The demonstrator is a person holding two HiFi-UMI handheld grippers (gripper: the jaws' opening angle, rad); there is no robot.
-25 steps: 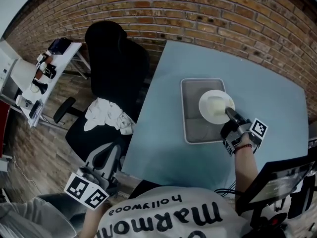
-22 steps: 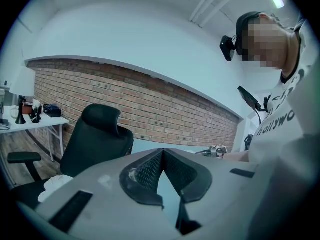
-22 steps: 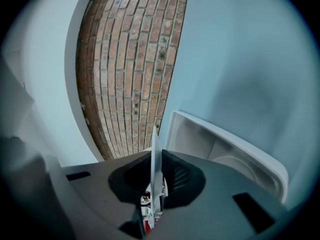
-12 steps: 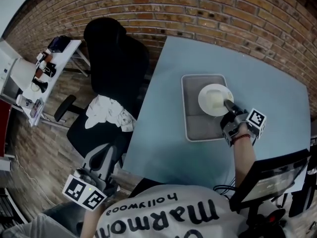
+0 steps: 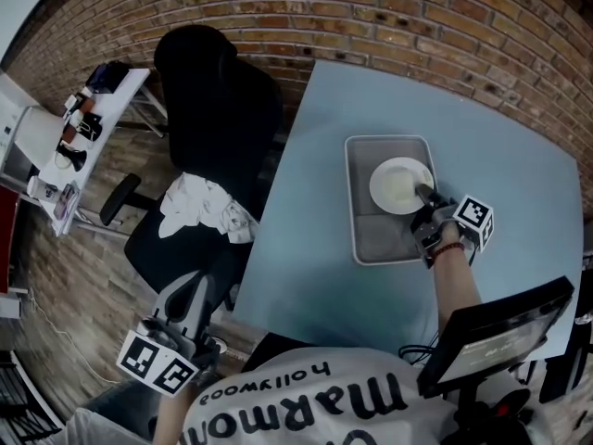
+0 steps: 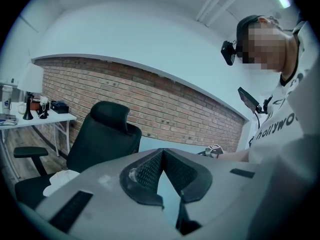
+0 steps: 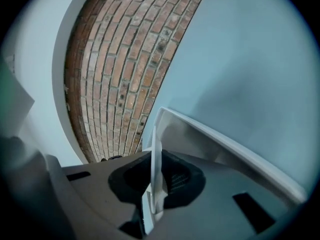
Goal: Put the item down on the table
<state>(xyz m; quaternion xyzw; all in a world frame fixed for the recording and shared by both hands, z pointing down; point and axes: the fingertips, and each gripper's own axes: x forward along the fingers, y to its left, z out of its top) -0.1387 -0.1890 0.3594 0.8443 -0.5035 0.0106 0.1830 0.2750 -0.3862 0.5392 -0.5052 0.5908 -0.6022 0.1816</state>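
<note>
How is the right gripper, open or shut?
Shut on the plate. The right gripper has its jaws pinching the plate's rim, seen edge-on between them.

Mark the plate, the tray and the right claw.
plate [image 5: 396, 185]: head view, middle of its face.
tray [image 5: 376, 236]: head view, bare floor nearest the person.
right claw [image 7: 156, 176]: right gripper view, between its tips, on the plate's rim.

Your plate [image 5: 398, 184] looks smooth, glossy white, its grey tray [image 5: 371, 239] matt, the table [image 5: 315, 248] smooth and matt, the brick wall [image 5: 389, 12] rough.
</note>
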